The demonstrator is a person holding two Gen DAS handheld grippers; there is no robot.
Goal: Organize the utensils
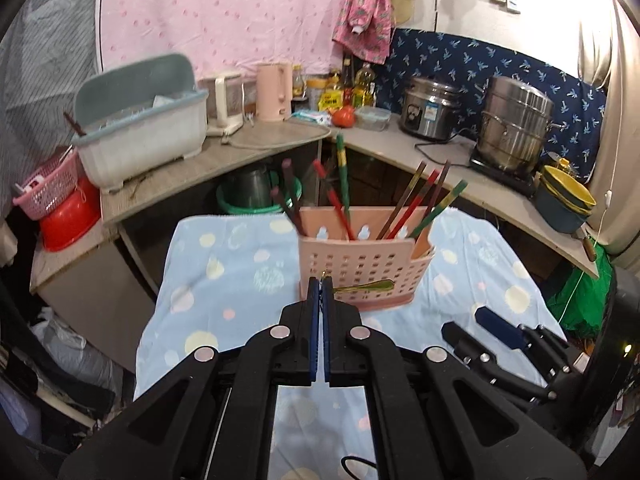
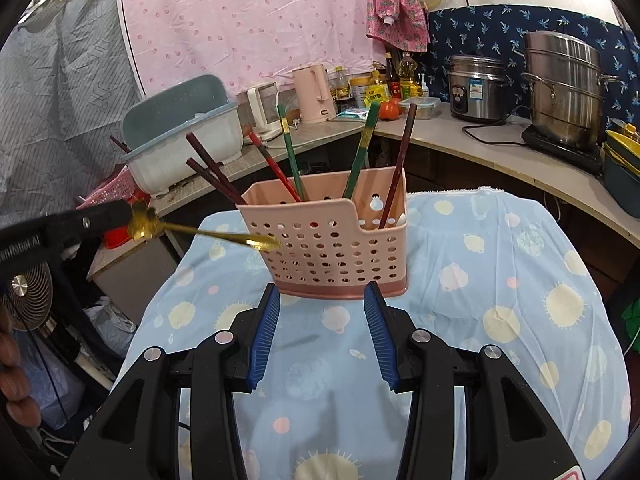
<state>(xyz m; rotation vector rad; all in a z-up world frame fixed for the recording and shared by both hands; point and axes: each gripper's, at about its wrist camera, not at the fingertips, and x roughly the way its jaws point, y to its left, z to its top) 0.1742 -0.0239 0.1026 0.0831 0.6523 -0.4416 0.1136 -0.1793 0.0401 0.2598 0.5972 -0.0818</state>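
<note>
Left wrist view: left gripper (image 1: 321,280) has its blue pads pressed together, clamped on a thin gold utensil (image 1: 362,287). Only a short gold stub shows above the pads; the rest runs sideways to the right, in front of the holder's lower wall. The end type is not clear from here. The pink perforated utensil holder (image 1: 364,268) stands upright on the blue spotted cloth (image 1: 224,264), just beyond the fingertips. It holds chopsticks (image 1: 340,184), dark brown, red and green, leaning left and right in separate compartments. The right gripper (image 1: 500,330) shows low, right of the holder, over the cloth. Behind the holder: a counter with a grey-blue dish rack (image 1: 140,120), pink kettle (image 1: 274,92), tomato (image 1: 344,116), rice cooker (image 1: 430,108) and steel steamer pot (image 1: 514,124). Bottle labels are too blurred to read.

Right wrist view: right gripper (image 2: 322,304) has its fingers apart with nothing between them, aimed at the holder's (image 2: 332,248) base and not touching it. The left gripper (image 2: 120,216) enters from the left of the holder, gripping the gold utensil (image 2: 224,236) by its ornate end. The utensil hangs in the air, roughly level, and its flat tip sits at or just off the holder's left wall; contact cannot be told. White lettering on the left gripper's body is partly cut off and unreadable in full. Nothing blocks the holder's open top except the chopsticks (image 2: 292,152) already in it.
</note>
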